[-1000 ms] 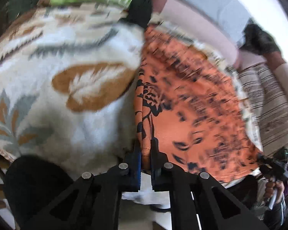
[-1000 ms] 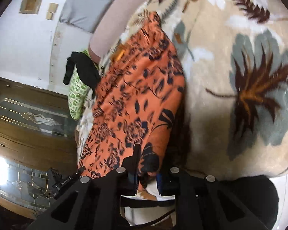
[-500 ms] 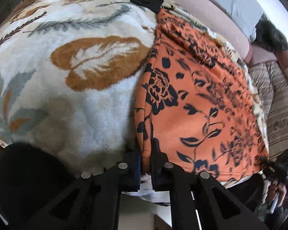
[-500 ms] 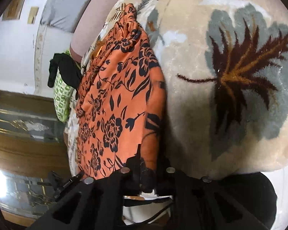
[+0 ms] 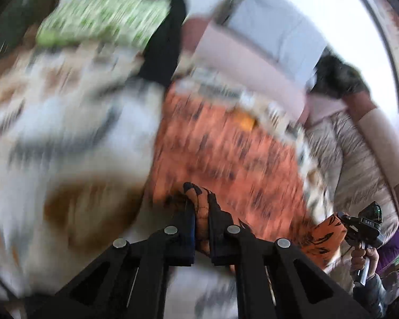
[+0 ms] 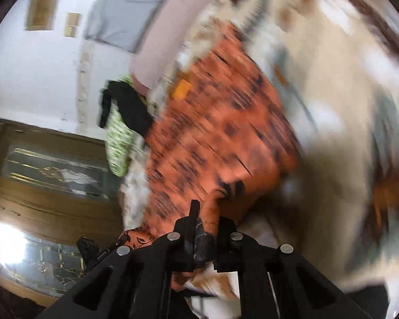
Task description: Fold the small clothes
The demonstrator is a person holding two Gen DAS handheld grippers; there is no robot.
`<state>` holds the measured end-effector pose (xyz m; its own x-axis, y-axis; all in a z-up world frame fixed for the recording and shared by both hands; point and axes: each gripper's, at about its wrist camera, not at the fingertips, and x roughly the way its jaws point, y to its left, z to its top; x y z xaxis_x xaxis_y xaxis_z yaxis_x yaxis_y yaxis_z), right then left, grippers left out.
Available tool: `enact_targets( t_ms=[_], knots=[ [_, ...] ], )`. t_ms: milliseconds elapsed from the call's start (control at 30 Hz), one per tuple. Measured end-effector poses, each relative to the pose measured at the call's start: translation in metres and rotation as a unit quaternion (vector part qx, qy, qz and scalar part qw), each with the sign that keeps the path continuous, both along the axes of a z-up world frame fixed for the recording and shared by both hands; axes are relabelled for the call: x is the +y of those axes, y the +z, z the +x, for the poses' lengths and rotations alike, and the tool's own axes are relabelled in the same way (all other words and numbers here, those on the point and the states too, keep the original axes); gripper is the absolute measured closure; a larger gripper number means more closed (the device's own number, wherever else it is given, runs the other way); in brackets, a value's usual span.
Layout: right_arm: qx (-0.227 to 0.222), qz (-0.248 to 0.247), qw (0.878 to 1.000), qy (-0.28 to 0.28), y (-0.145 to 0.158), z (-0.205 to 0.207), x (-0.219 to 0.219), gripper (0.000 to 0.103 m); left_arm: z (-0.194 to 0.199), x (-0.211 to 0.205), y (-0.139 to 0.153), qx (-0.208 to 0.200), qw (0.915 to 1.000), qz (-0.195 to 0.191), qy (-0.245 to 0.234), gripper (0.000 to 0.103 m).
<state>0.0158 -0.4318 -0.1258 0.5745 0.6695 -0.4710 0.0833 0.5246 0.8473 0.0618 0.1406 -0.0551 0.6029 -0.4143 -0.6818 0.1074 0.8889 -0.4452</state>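
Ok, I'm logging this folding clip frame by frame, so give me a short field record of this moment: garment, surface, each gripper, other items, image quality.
garment: orange floral cloth, spread out, near corners lifted
surface: leaf-print blanket
left gripper: shut on one near corner
right gripper: shut on the other near corner
other items: black garment over green patterned cloth at the far end
image quality: heavy motion blur in both views

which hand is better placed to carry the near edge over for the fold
Neither clearly: the left gripper and right gripper each have jaws shut on a near corner of the orange garment, so the fold likely needs both moving together.
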Motion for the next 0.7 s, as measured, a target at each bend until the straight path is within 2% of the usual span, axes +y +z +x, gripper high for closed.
enact_targets(
  t_ms=[67,100,133,167,200,233,267,300,333,367,433,533,633,700],
  knots=[
    [-0.038,-0.009,0.999,-0.010,0.028,0.050,-0.008,0.096,0.051,-0.007,0.022,-0.042,0.9991,-0.005,0.008,0.095],
    [-0.054,-0.011,0.998,-0.019,0.037,0.071,-0.012,0.096,0.074,-0.010,0.025,-0.050,0.9986,-0.008,0.014,0.095],
    [-0.070,-0.008,0.997,-0.034,0.045,0.095,-0.018,0.095,0.097,-0.011,0.025,-0.052,0.9984,-0.012,0.016,0.089],
    [-0.081,-0.010,0.995,-0.052,0.050,0.122,-0.023,0.092,0.134,-0.016,0.016,-0.053,0.9983,0.003,0.022,0.063],
    [-0.081,-0.030,0.995,-0.056,0.047,0.153,-0.025,0.090,0.160,-0.020,0.004,-0.047,0.9976,0.032,0.038,0.042],
    [-0.059,-0.053,0.995,-0.054,0.035,0.183,-0.026,0.070,0.180,-0.022,-0.010,-0.036,0.9955,0.063,0.062,0.011],
    [-0.027,-0.080,0.995,-0.058,0.022,0.202,-0.026,0.048,0.207,-0.025,-0.033,-0.016,0.9900,0.112,0.085,0.011],
    [0.003,-0.114,0.991,-0.064,0.006,0.218,-0.025,0.013,0.218,-0.023,-0.048,0.006,0.9851,0.140,0.100,0.012],
    [0.009,-0.133,0.988,-0.076,-0.005,0.222,-0.026,0.012,0.221,-0.019,-0.057,0.017,0.9831,0.146,0.109,0.014],
    [0.005,-0.135,0.987,-0.088,-0.013,0.216,-0.027,0.012,0.214,-0.010,-0.065,0.018,0.9856,0.128,0.109,0.014],
    [-0.008,-0.134,0.987,-0.089,-0.019,0.198,-0.028,0.012,0.192,-0.002,-0.066,0.002,0.9873,0.120,0.104,0.014],
    [0.004,-0.197,0.979,-0.049,-0.032,0.169,-0.024,0.012,0.153,-0.002,-0.069,-0.012,0.9894,0.126,0.071,0.013],
    [0.026,-0.236,0.971,-0.005,-0.048,0.165,-0.015,0.012,0.148,-0.023,-0.091,0.021,0.9912,0.130,0.016,0.013],
    [0.039,-0.202,0.978,0.024,-0.061,0.174,-0.010,0.014,0.162,-0.039,-0.116,0.065,0.9877,0.142,-0.010,0.014]
  ],
)
